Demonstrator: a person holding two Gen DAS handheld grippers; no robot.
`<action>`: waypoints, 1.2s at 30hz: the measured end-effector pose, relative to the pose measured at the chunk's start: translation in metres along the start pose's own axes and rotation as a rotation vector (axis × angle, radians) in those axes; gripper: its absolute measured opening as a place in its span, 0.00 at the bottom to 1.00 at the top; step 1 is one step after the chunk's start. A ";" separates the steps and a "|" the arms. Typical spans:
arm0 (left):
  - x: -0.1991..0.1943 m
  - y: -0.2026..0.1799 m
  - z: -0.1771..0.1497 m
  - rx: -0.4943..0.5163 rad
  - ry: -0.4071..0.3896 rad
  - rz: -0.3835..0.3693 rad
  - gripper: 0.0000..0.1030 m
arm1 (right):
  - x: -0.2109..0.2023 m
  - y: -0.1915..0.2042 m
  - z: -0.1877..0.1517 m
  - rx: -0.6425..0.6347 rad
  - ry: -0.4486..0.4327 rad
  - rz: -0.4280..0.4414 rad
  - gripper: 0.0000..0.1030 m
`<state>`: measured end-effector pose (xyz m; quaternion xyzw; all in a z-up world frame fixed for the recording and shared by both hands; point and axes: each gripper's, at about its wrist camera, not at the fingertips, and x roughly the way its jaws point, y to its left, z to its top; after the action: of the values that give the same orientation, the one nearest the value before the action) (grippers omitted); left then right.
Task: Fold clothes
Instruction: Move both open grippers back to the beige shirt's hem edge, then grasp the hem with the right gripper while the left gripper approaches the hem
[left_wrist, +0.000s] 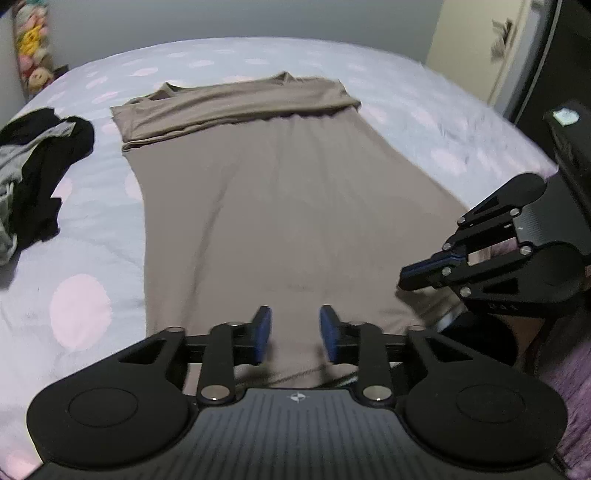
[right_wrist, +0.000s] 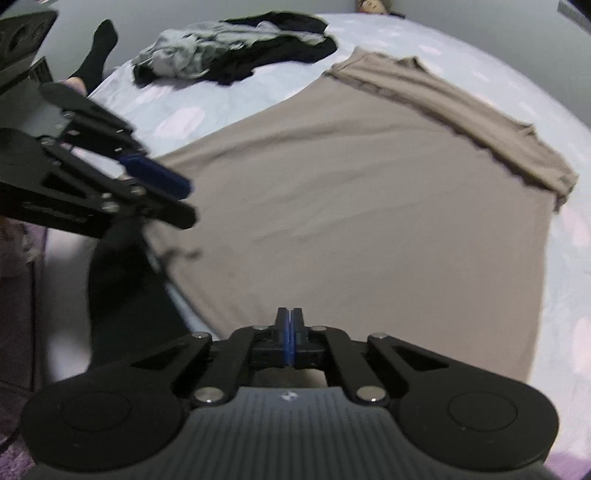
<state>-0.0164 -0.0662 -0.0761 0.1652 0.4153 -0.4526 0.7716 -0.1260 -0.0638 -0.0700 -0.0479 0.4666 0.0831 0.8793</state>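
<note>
A taupe garment lies flat on the bed, its far end folded over into a band. My left gripper is open just above the near hem, with cloth under the gap and its blue pads apart. In the right wrist view, the left gripper hovers at the hem's left corner. My right gripper has its pads pressed together at the near hem. In the left wrist view, the right gripper meets the hem's right corner. The pads hide the pinched cloth.
A heap of black and grey clothes lies on the dotted bedsheet left of the garment. Plush toys hang at the back wall. A leg in a black sock stands beside the bed. Dark furniture stands right.
</note>
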 end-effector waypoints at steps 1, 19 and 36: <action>-0.002 0.002 0.000 -0.008 -0.008 -0.007 0.41 | -0.001 -0.003 0.003 0.004 -0.007 -0.004 0.01; 0.005 -0.006 0.001 0.023 0.012 -0.011 0.44 | 0.022 0.029 -0.001 -0.244 0.124 0.103 0.42; 0.003 -0.009 0.004 0.042 -0.014 -0.018 0.45 | 0.010 -0.007 0.029 -0.147 0.018 -0.045 0.05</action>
<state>-0.0217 -0.0754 -0.0753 0.1743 0.4019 -0.4693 0.7668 -0.0958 -0.0648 -0.0616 -0.1234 0.4657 0.0969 0.8709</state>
